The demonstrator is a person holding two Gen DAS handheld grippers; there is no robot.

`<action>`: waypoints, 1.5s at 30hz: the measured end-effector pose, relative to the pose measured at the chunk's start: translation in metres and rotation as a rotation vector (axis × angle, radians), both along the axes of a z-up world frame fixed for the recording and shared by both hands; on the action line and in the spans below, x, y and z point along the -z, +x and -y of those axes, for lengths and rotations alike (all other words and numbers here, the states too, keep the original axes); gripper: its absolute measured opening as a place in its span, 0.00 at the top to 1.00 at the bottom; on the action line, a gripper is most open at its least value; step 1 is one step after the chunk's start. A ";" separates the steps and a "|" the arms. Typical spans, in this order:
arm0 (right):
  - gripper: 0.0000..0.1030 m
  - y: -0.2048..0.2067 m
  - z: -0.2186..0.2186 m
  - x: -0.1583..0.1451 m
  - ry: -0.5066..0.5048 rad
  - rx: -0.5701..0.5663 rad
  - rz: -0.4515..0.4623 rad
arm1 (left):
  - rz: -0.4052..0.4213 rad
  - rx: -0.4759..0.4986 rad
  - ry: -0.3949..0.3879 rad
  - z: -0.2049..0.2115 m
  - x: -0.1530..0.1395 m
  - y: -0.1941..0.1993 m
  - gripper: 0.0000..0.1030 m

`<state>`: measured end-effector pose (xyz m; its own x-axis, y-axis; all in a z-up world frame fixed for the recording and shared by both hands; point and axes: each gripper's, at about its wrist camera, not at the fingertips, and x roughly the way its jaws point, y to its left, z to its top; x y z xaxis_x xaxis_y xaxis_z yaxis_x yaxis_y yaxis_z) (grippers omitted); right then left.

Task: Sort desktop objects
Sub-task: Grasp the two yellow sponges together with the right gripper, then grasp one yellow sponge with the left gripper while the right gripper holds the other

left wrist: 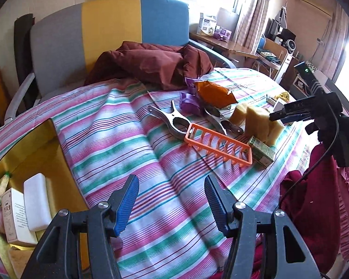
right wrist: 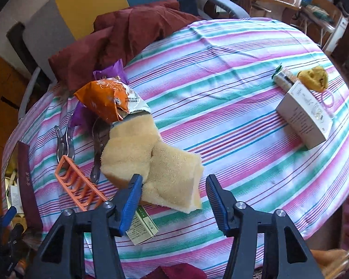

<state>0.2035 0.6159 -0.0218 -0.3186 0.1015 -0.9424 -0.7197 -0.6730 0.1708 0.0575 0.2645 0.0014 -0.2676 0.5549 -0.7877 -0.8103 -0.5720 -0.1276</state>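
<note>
Left gripper [left wrist: 171, 203]: jaws apart, nothing between, over bare striped cloth [left wrist: 132, 144].
Right gripper [right wrist: 174, 203]: jaws apart, empty.
Sponges [right wrist: 151, 162]: just at its eleven o'clock.
Orange rack [right wrist: 78, 181]: nine o'clock of the sponges.

In the right wrist view, the striped surface [right wrist: 221, 74] lay bare from 12 to 3 o'clock, offering open passage out to the white box [right wrist: 307, 116]. From 9 to 11 o'clock the way was crowded by the yellow sponges [right wrist: 151, 160], orange rack [right wrist: 79, 186], metal clamps [right wrist: 65, 144] and orange bag [right wrist: 109, 100], with a green carton [right wrist: 142, 227] just beside the right tool [right wrist: 172, 202].
</note>
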 end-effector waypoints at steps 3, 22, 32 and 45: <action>0.35 -0.002 -0.004 0.009 -0.048 -0.026 0.005 | 0.021 0.009 0.009 -0.009 0.001 -0.002 0.42; 0.67 0.020 -0.008 -0.017 -0.059 -0.019 -0.311 | 0.207 0.178 0.107 -0.117 -0.005 0.008 0.42; 0.67 0.015 0.026 -0.036 -0.094 -0.292 -0.488 | 0.160 0.268 0.143 -0.148 -0.007 0.018 0.29; 0.67 0.007 0.039 -0.026 -0.147 -0.434 -0.452 | 0.066 0.478 0.113 -0.164 0.003 0.025 0.49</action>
